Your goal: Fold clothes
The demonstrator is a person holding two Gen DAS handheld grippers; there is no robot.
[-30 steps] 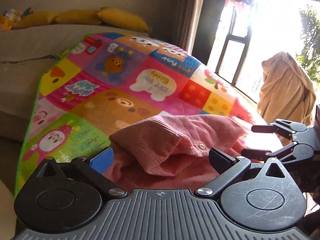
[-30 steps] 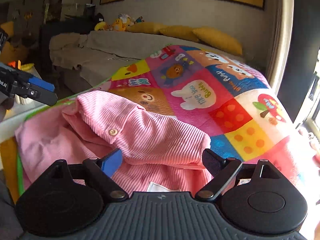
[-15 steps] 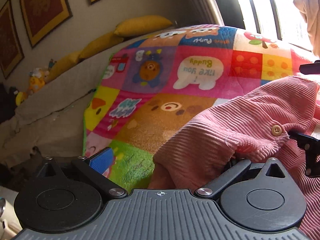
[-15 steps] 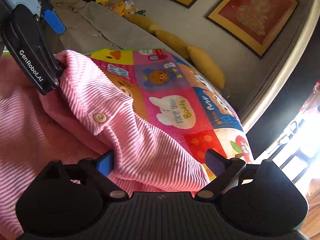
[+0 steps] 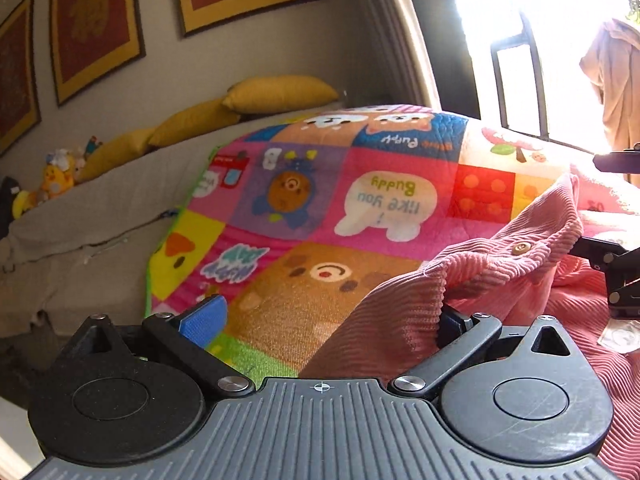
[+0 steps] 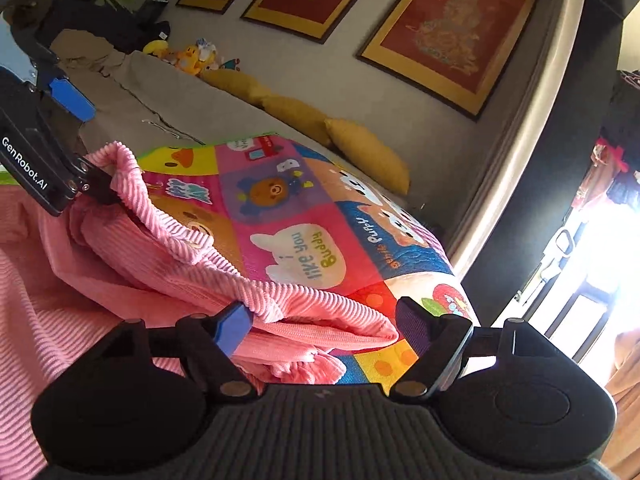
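Note:
A pink corduroy garment [image 5: 492, 272] with a round button lies bunched on a colourful cartoon quilt [image 5: 360, 208]. My left gripper [image 5: 328, 316] is open wide; a fold of the cloth drapes over its right finger [image 5: 454, 322], and the blue left pad [image 5: 204, 316] is bare. In the right wrist view, my right gripper [image 6: 322, 324] has the garment's [image 6: 180, 256] folded edge between its jaws, which are closing. Its blue pad [image 6: 232, 328] touches the cloth, while the other pad [image 6: 412, 324] stands apart from it. The left gripper [image 6: 96, 152] shows at upper left against the cloth's raised corner.
The quilt covers a bed or couch beside a grey-covered sofa [image 5: 100, 208] with yellow cushions [image 5: 280, 92] and plush toys [image 6: 188, 56]. Framed pictures [image 6: 448, 28] hang on the wall. A bright window [image 5: 520, 60] and a tan hanging cloth [image 5: 616, 76] are to the right.
Both cameras rolled and shifted. The cloth fold moved from the middle of my left jaws onto the right finger. The right jaws have narrowed around the garment's edge.

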